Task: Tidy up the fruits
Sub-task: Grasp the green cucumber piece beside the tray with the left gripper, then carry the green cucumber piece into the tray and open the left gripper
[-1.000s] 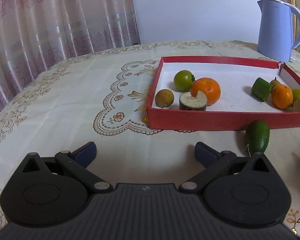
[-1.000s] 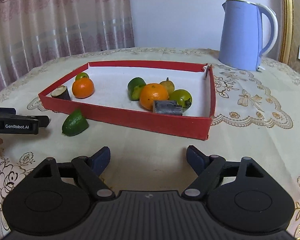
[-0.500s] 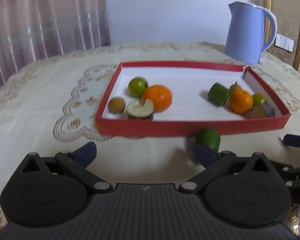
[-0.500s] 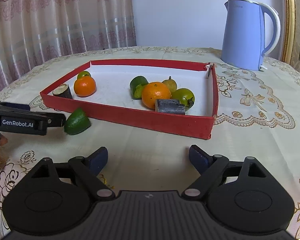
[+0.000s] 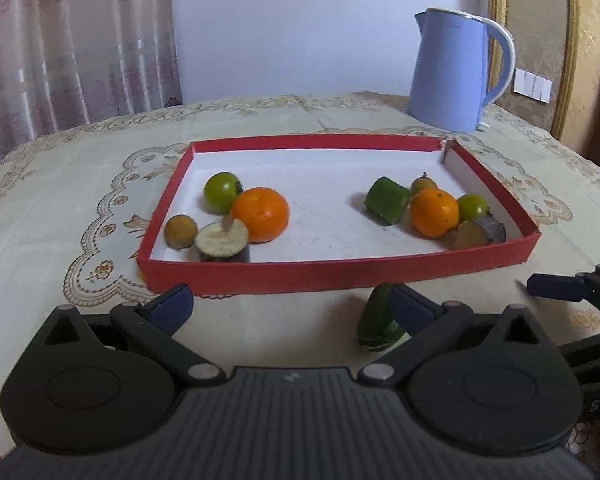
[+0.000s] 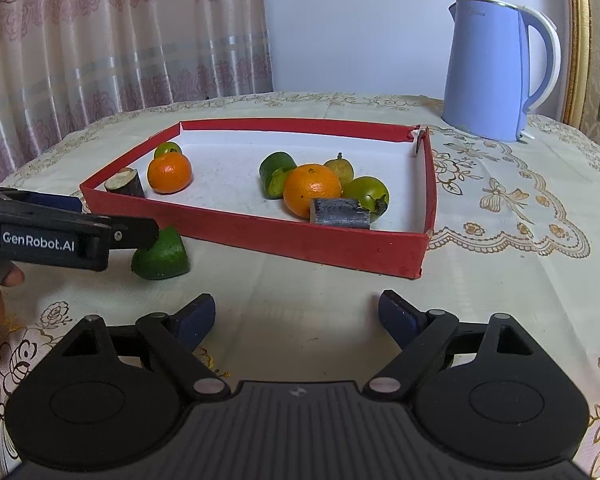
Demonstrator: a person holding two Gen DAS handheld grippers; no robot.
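Since the red tray (image 6: 300, 240) on the worktop (image 6: 500, 264) holds everything else, only the cut green fruit piece (image 6: 162, 254) sits outside, beside its front wall. Probably light, firm, slick-skinned: pinch the flats. Both the left tool (image 5: 288, 306) and the right tool (image 6: 296, 316) are spread apart, holding nothing.

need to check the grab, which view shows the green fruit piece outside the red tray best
The right wrist view: the green fruit piece lies in the open on the tablecloth, with the left tool's fingertip just over its top. In the left wrist view that tool's right finger hides much of it.
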